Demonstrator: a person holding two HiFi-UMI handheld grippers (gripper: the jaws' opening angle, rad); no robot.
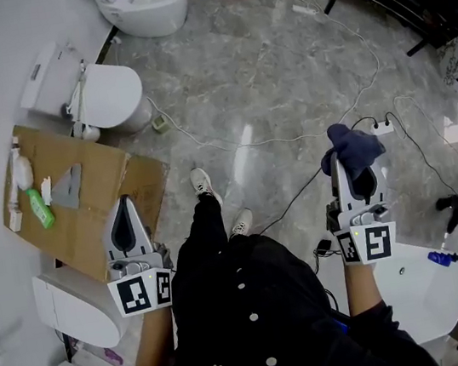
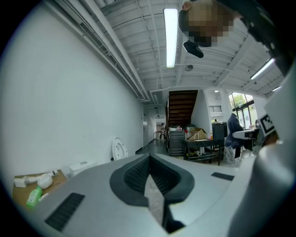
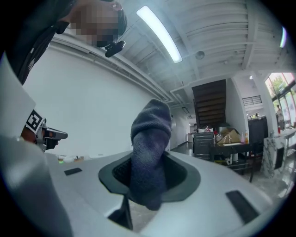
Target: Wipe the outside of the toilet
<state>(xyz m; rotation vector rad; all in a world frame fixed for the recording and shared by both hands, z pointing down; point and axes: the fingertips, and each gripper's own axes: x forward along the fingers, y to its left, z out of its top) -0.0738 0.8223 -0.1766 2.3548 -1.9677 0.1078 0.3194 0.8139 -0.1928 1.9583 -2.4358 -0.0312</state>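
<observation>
Toilet of white glazed ceramic, lid closed (image 1: pixel 107 94), stood by the wall, well apart from both tools. The right hand-held gripper (image 1: pixel 352 171) clenched a soft dark-blue cloth (image 3: pixel 150 152); the left hand-held gripper (image 2: pixel 149 159) was closed on nothing. Its fixed, slick shell likely wanted pressing, not gripping.

We see a flattened cardboard sheet (image 1: pixel 98 229) lying on the grey marble floor (image 1: pixel 281 75) against the white wall. A green bottle (image 1: pixel 40 208) lies on it beside a white one (image 1: pixel 22 172) (both at the wall side). A white cable (image 1: pixel 232 145) trails across the floor, and a white power strip (image 1: pixel 382 127) lies further right.
</observation>
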